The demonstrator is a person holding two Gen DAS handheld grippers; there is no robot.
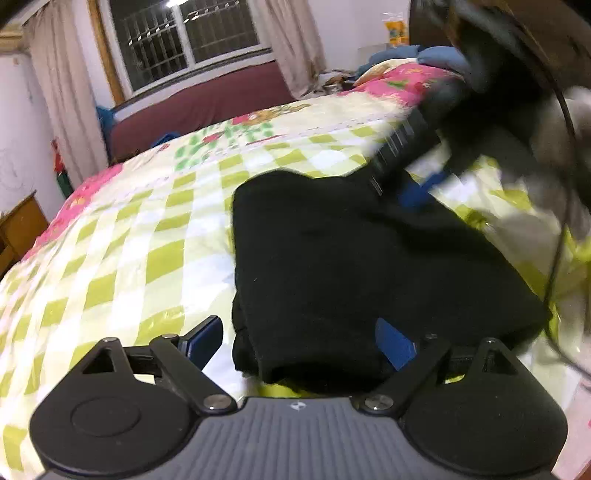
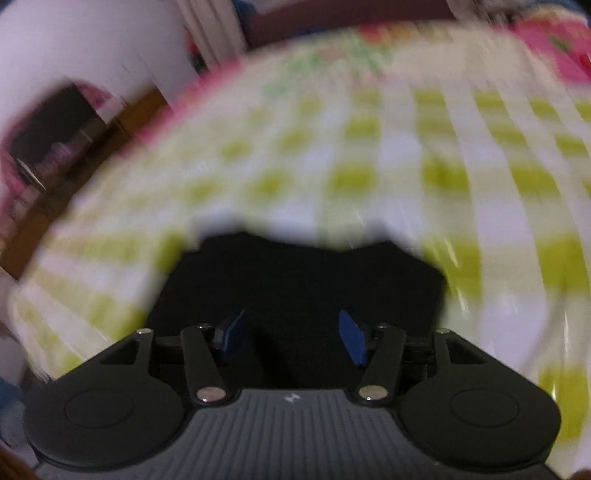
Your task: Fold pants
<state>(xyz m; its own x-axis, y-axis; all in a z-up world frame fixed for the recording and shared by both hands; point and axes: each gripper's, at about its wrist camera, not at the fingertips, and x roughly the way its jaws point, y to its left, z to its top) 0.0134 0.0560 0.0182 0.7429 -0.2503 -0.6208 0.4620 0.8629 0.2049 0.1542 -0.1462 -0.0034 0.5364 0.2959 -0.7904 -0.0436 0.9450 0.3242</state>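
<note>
1 folded black pants (image 1: 351,258) on 1 checkered bedspread (image 1: 122,243); 2 grippers, jaws apart.

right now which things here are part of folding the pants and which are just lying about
Part of the job:
- black pants, folded on the bedspread
- left tongs, open
- right tongs, open

Just lying about:
- blue clothes at the far end of the bed
- curtains
- window

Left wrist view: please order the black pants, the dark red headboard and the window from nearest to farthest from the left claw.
1. Black pants, right at the left claw, on the bed.
2. Dark red headboard, past the bed's far edge.
3. Window, above the headboard, farthest.
</note>
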